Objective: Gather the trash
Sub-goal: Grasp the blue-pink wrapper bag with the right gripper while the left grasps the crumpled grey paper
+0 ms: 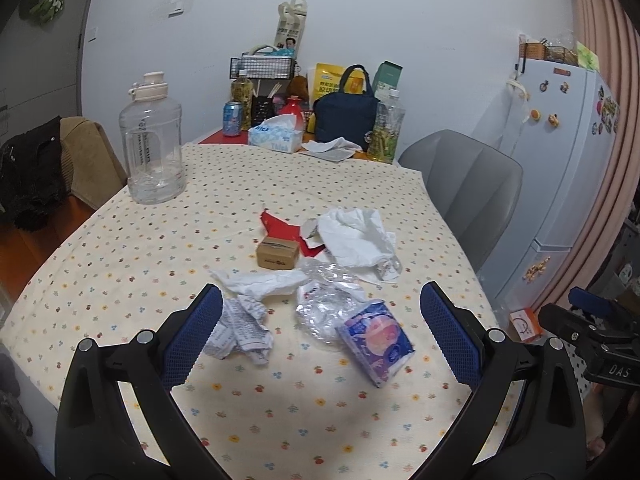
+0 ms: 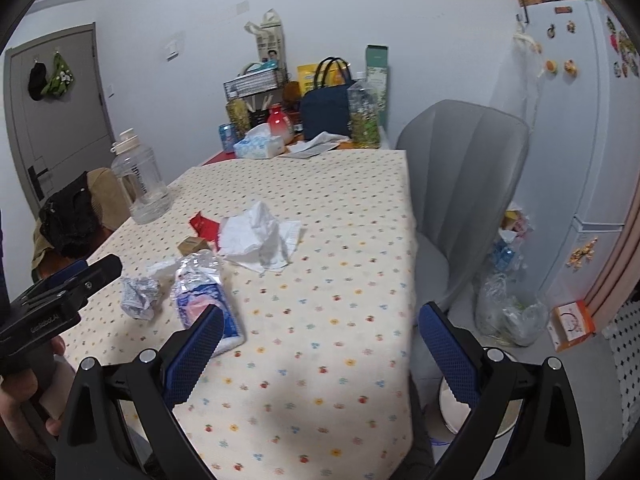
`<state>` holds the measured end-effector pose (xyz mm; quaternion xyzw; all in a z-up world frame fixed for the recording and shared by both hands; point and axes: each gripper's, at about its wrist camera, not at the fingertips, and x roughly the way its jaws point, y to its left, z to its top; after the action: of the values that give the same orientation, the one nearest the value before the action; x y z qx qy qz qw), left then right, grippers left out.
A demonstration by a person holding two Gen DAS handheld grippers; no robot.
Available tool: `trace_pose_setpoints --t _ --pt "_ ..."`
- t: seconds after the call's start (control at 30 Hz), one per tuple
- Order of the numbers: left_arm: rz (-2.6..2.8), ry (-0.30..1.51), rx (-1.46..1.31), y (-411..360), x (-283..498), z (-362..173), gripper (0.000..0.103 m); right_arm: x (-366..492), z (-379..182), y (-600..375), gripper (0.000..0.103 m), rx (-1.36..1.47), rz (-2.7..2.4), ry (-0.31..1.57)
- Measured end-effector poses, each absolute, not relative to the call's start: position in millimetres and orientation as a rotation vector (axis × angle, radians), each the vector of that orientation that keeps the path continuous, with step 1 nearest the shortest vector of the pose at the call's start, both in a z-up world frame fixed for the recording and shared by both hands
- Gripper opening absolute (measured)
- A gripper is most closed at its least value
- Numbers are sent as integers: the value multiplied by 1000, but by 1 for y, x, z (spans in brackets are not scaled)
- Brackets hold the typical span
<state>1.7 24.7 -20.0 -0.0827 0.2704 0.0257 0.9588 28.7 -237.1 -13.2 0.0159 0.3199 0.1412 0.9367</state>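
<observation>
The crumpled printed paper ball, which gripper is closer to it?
Left. The left gripper hovers open just before the crumpled printed paper ball, one finger beside it. The right gripper sits open farther right, over bare tablecloth.

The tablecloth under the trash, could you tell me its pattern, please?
Cream tablecloth with small multicoloured flower dots; clearest in the left wrist view.
</observation>
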Motion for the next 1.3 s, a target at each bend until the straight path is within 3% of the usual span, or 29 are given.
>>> trace_pose_setpoints --t 0.5,0.9,1.0,1.13,1.2,1.27,1.3 --pt "152 604 -272 94 11 -50 98 55 -40 -183 94 -8 417 749" --pt "120 718 -314 104 29 -88 83 76 -82 -124 86 -50 514 873" --pt "117 736 -321 105 33 -94 83 78 -94 -117 82 -72 520 902" --pt "119 750 -317 104 38 -100 83 82 -107 -113 57 -81 536 946" --pt "119 756 -312 102 41 -102 76 80 -107 -114 54 -84 534 943" --pt "100 765 -329 103 43 -104 53 78 -104 -118 48 -71 549 942" --pt "89 767 -342 103 43 -104 48 78 -102 -119 47 -67 551 940"
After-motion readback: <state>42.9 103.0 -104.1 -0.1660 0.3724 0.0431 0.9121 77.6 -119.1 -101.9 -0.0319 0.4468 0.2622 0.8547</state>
